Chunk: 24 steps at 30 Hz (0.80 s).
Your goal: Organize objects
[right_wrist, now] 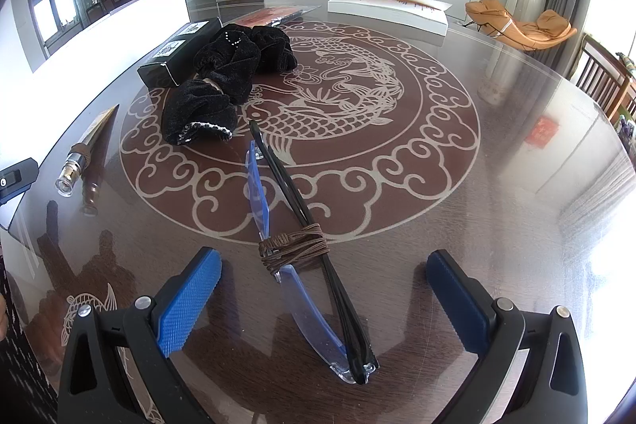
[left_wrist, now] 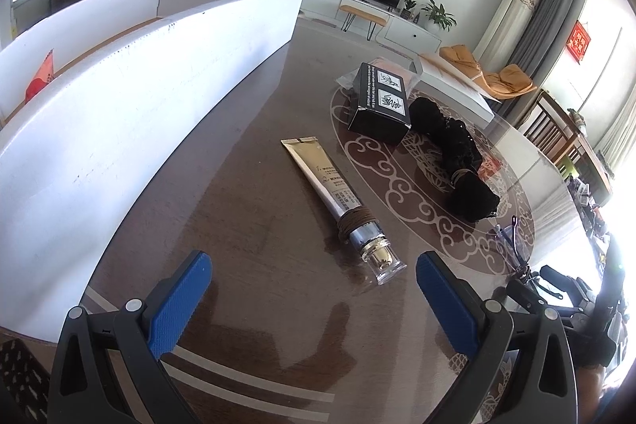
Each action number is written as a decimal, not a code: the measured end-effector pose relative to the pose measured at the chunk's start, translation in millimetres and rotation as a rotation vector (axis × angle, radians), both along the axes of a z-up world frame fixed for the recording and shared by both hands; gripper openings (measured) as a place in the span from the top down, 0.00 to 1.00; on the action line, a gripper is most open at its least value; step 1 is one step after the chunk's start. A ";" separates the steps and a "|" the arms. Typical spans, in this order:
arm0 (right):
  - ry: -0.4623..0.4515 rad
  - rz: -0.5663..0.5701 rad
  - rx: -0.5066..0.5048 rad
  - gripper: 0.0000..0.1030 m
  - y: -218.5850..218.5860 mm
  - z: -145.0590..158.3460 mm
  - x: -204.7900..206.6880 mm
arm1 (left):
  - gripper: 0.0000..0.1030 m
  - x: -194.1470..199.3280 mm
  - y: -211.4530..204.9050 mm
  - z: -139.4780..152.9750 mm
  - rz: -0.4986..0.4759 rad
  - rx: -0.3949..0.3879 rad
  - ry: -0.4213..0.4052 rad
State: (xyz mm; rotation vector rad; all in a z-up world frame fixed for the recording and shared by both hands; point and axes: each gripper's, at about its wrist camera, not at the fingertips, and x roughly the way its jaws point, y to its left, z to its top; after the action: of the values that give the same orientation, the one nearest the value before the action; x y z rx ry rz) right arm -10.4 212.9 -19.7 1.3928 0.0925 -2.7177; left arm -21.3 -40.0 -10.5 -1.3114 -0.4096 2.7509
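In the left wrist view my left gripper (left_wrist: 312, 267) is open and empty, low over the table. A gold cream tube (left_wrist: 340, 203) with brown cord round its neck lies just ahead of it. Beyond lie a black box (left_wrist: 381, 104) and a black scrunchie (left_wrist: 457, 161). A white cardboard box (left_wrist: 119, 98) stands at the left. In the right wrist view my right gripper (right_wrist: 324, 265) is open. Folded glasses (right_wrist: 302, 253) with blue lenses, bound with brown cord, lie on the table between its fingers. The scrunchie (right_wrist: 226, 78), black box (right_wrist: 179, 52) and tube (right_wrist: 85, 151) lie at the far left.
The round brown table (right_wrist: 457, 185) has a glass top with a fish pattern. A flat white box (right_wrist: 387, 10) and a red packet (right_wrist: 278, 15) lie at its far side. Wooden chairs (right_wrist: 604, 82) stand at the right. The left gripper's body (right_wrist: 16, 179) shows at the left edge.
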 end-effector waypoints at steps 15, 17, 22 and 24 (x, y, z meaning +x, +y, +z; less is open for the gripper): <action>0.000 0.000 0.000 0.00 -0.3 0.8 0.6 | 0.00 -1.5 0.2 -2.3 0.004 -0.005 -0.017; 0.000 0.000 0.000 0.00 -0.3 0.8 0.6 | 0.00 -1.6 0.2 -2.2 0.004 -0.005 -0.017; 0.000 0.000 0.000 0.00 -0.3 0.8 0.6 | 0.00 -1.7 -0.2 -2.4 0.004 -0.005 -0.018; 0.000 0.000 0.000 0.00 -0.4 0.7 0.5 | 0.00 -1.7 -0.2 -2.4 0.004 -0.005 -0.018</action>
State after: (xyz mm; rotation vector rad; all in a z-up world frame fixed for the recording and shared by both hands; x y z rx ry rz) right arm -9.9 212.4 -19.0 1.3930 0.0930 -2.7180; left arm -23.0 -40.2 -12.9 -1.3390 -0.4080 2.7472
